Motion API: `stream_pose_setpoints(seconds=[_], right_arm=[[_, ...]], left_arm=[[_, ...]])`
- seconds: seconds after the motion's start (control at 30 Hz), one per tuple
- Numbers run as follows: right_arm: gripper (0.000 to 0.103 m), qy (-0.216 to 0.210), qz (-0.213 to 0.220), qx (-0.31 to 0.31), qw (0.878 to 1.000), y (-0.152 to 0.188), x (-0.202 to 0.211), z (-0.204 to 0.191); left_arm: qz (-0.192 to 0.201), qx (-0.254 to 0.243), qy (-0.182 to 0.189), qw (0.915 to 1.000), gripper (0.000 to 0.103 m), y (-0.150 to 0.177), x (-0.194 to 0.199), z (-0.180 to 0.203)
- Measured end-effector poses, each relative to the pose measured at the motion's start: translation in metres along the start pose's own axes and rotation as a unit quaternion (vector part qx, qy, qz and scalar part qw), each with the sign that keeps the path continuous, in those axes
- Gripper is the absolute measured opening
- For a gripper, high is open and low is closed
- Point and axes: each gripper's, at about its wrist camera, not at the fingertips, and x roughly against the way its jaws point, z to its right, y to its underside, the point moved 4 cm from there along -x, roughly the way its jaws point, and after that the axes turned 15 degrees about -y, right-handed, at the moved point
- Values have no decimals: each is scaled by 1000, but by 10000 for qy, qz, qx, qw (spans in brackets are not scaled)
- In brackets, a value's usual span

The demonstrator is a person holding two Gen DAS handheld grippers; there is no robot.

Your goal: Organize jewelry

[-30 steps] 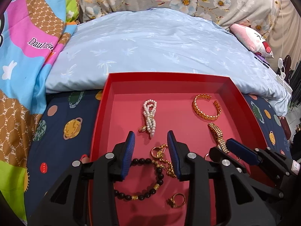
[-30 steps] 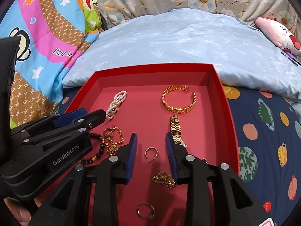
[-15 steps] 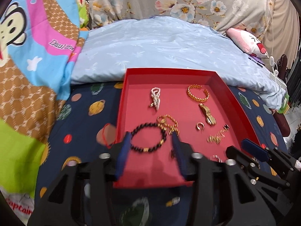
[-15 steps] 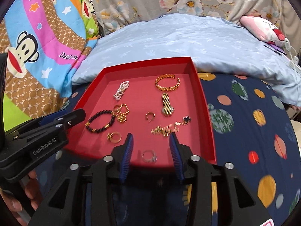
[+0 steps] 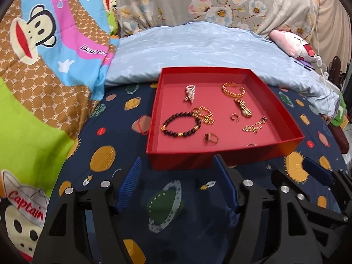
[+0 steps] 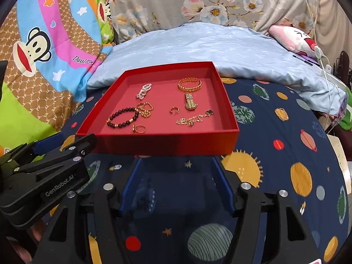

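I log both the left hand-held gripper (image 5: 178, 184) and right hand-held gripper (image 6: 179, 183) released wide, grasping nothing, short of the red tray (image 6: 167, 144) on the bed, whose gold watch (image 6: 190, 103) runs lengthwise toward the pillow-side edge.

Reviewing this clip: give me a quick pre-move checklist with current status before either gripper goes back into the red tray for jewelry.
1. Left gripper open and empty: ok.
2. Right gripper open and empty: ok.
3. Both grippers outside the red tray, short of its near wall: ok.
4. Pieces separated for a clean pick: not ok; black bead bracelet touches the gold chain.
5. Gold bangle clear of the watch: cannot tell.
6. Small ring free-standing: ok.
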Motion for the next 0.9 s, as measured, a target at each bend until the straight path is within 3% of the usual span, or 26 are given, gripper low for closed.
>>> stream_pose_setpoints(seconds=[0.13, 0.33, 0.47, 0.63, 0.9], right_arm=[[72, 104, 47, -39, 9999, 5, 2, 3], [86, 360, 296, -66, 9989, 5, 3, 12], [86, 522, 347, 24, 9980, 13, -4, 12], [86, 484, 84, 15, 9988, 14, -14, 13], [86, 481, 222, 76, 9986, 15, -9, 11]], left_arm=[[-28, 89, -142, 9999, 71, 8, -3, -1], [-5, 411, -209, 9989, 92, 11, -13, -8], [31, 481, -360, 9982, 93, 17, -20, -8], [-88, 581, -365, 9976, 94, 26, -31, -9], [13, 602, -454, 9972, 94, 27, -27, -10]])
